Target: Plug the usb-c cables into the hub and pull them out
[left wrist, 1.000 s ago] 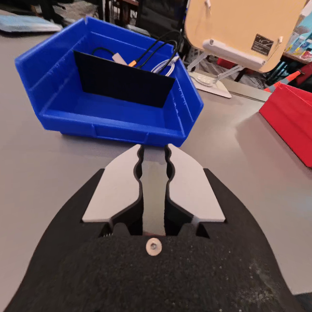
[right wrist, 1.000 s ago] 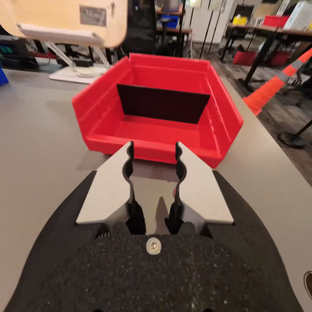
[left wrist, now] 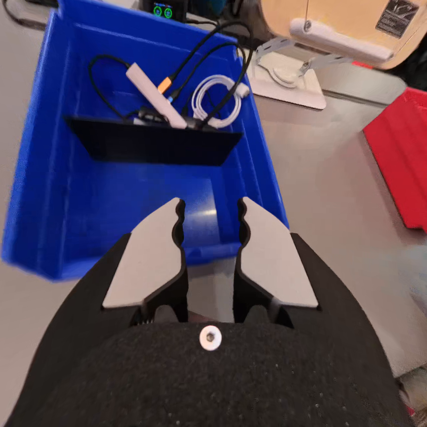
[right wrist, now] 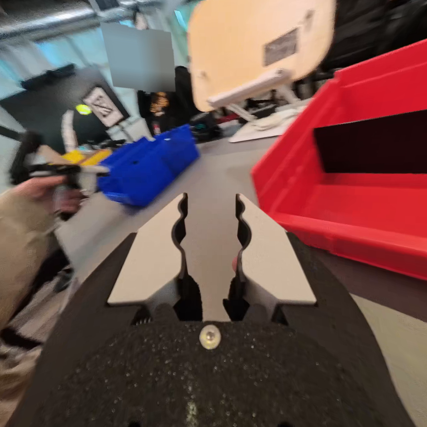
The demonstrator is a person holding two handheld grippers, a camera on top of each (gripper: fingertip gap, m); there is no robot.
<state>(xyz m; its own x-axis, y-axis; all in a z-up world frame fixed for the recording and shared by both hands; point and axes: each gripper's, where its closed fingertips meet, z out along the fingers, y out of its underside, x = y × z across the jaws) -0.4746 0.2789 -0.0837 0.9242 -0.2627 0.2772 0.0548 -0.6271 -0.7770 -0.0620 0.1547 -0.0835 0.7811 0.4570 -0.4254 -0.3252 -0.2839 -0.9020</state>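
Observation:
A pale slim hub (left wrist: 155, 96) lies in the back compartment of a blue bin (left wrist: 46, 161), behind a black divider (left wrist: 152, 147). Black cables end by it in an orange plug (left wrist: 165, 85) and a blue-tipped plug (left wrist: 172, 97); whether they sit in the hub I cannot tell. A coiled white cable (left wrist: 217, 104) lies beside it. My left gripper (left wrist: 210, 204) is open and empty above the bin's front compartment. My right gripper (right wrist: 210, 198) is open and empty above the grey table, left of a red bin (right wrist: 346, 208). The left gripper (right wrist: 76, 175) also shows in the right wrist view, held by a hand.
The red bin (left wrist: 402, 157) stands to the right of the blue bin (right wrist: 147, 166), with grey table (left wrist: 323, 184) between them. A tan board on a white stand (left wrist: 300, 76) is behind the bins. Background furniture and a masked patch lie beyond the table. The left gripper's tips are roughly 45 centimeters from the right gripper's. My left gripper is the nearer one to the blue-tipped plug (left wrist: 172, 97): about 20 centimeters, against 50 centimeters.
The left gripper rose and moved forward over the blue bin, and its jaws opened wider. The right gripper swung left, so the red bin is now at its right, and opened wider.

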